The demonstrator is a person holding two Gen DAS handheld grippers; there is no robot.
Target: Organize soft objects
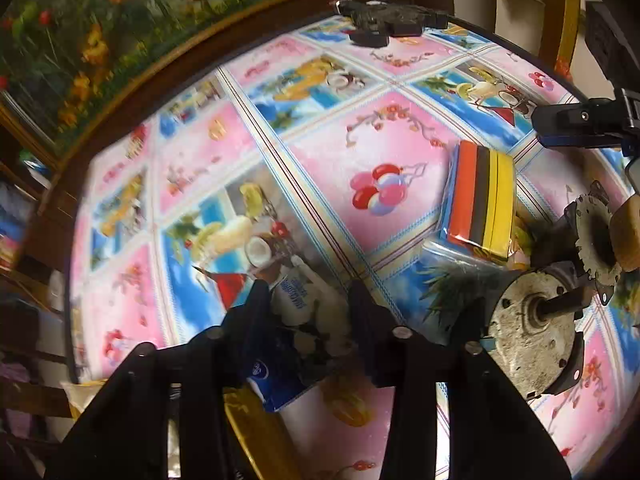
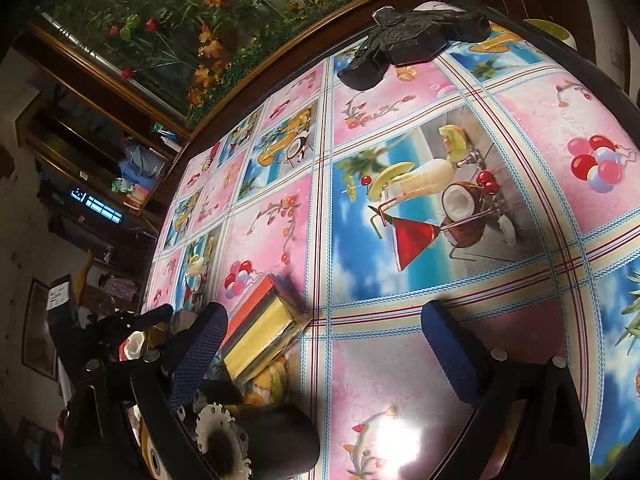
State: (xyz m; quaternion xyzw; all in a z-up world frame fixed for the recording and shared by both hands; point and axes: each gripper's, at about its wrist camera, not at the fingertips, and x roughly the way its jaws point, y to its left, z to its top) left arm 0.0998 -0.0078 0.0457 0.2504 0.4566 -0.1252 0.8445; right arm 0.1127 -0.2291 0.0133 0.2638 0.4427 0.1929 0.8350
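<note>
In the left wrist view my left gripper (image 1: 310,300) is shut on a clear and blue pack of white cotton balls (image 1: 296,320), which fills the gap between the two black fingers. To the right, a wrapped pack of orange, black and yellow sponges (image 1: 480,204) lies on the patterned tablecloth (image 1: 360,136). My right gripper (image 2: 324,332) stands open over the tablecloth (image 2: 400,240) with nothing between its blue-padded fingers. The sponge pack (image 2: 260,328) lies just beyond its left finger. The right gripper's tip (image 1: 580,124) also shows at the right edge of the left wrist view.
A grey electric motor (image 1: 528,320) and a toothed metal hub (image 1: 596,240) sit at the right, the hub (image 2: 224,436) close under the right gripper. A black device (image 1: 384,20) (image 2: 408,40) lies at the table's far edge. A gold packet (image 1: 256,432) lies under the left gripper.
</note>
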